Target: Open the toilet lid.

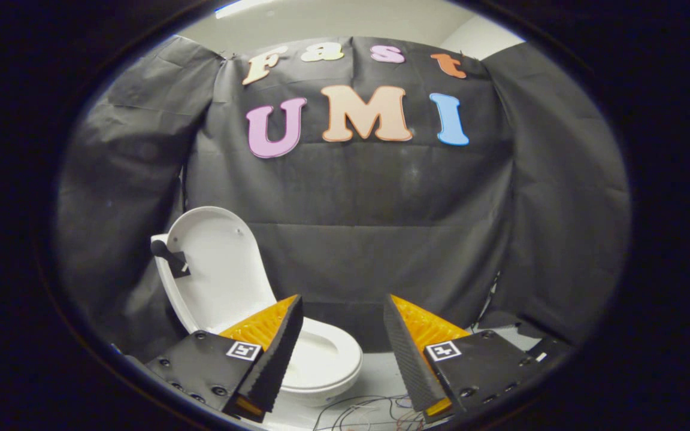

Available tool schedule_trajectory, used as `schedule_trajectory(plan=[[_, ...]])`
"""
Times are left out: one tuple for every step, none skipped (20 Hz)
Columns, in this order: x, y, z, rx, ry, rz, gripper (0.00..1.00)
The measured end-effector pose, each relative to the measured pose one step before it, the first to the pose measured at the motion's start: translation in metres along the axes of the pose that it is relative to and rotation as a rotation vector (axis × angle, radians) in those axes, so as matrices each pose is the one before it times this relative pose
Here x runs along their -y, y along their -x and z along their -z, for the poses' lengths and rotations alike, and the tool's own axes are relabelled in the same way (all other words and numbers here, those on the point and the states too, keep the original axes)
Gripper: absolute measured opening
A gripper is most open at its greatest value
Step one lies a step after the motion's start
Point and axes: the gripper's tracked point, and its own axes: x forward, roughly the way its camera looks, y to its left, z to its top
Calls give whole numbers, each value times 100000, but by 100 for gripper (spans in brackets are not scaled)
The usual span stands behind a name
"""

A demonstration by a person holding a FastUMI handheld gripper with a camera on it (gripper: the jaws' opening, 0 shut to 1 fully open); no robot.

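Standing lid (216,263), gripper (343,335) prob. empty

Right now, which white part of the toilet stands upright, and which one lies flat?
The lid stands upright, raised against the black cloth behind the toilet. The seat ring lies flat on the bowl, just beyond the open gripper, whose fingers hold nothing.

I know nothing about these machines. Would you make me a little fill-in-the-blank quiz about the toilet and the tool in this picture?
1. The white plastic toilet lid stands ____, leaning back toward the black cloth wall.
2. The gripper has its fingers spread ____, with nothing between them.
3. The white oval toilet seat lies ____ on the bowl, just beyond one finger.
4. Thin loose ____ lie on the pale floor between the fingers.

Missing words: raised; open; down; wires
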Motion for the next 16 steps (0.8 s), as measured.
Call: schedule_trajectory(plan=[[-337, 43, 246, -450, -402, -821, 85], [0, 31, -227, 390, -77, -38, 84], [101, 97, -224, 441, 52, 179, 84], [145, 54, -208, 565, -264, 526, 84], [99, -134, -24, 334, -478, 261, 84], [44, -20, -4, -45, -38, 545, 84], [-87, 38, 103, -65, -29, -114, 84], [-203, 138, -167, 609, 235, -383, 84], [-81, 90, -190, 823, -52, -233, 84], [-60, 70, -360, 940, -152, -178, 84], [-233, 192, -372, 1518, -283, -361, 84], [-87, 171, -359, 1487, 3, -131, 84], [-8, 42, -273, 1129, 273, 424, 84], [-23, 107, -181, 1145, -189, 83, 84], [-132, 166, -164, 965, -203, -165, 84], [-196, -28, -81, 481, 242, -215, 84]])
